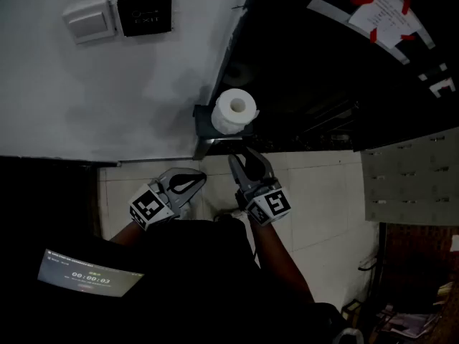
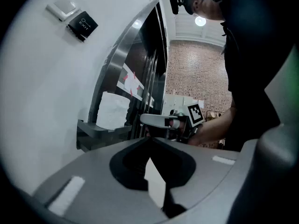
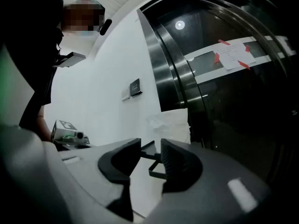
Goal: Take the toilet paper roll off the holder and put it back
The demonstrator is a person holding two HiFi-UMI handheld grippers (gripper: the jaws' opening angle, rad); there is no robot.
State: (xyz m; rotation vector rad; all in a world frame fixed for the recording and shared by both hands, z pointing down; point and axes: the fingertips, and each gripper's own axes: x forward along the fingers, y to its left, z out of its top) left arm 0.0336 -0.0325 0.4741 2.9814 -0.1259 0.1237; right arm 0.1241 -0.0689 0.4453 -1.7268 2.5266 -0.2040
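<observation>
The toilet paper roll (image 1: 233, 111) sits upright on the wall holder (image 1: 203, 115). Both grippers are level below it. Left gripper (image 1: 195, 180): fingers closed, empty. Right gripper (image 1: 244, 158): fingers slightly apart, gripping nothing, aimed at the roll.

On the white wall (image 1: 107, 99), ahead and left of the left gripper (image 1: 195, 180), sat a pale light switch (image 1: 90, 20) with a black plate (image 1: 144, 13) just beside it. Ahead of the right gripper (image 1: 242, 156) and off to its right rose a dark glass door (image 1: 323, 70), a paper notice (image 1: 384, 16) stuck to it with red tape. Pale floor tiles (image 1: 323, 192) lay beneath both tools. A lit screen (image 1: 90, 274) showing a timer glowed behind the left one.
</observation>
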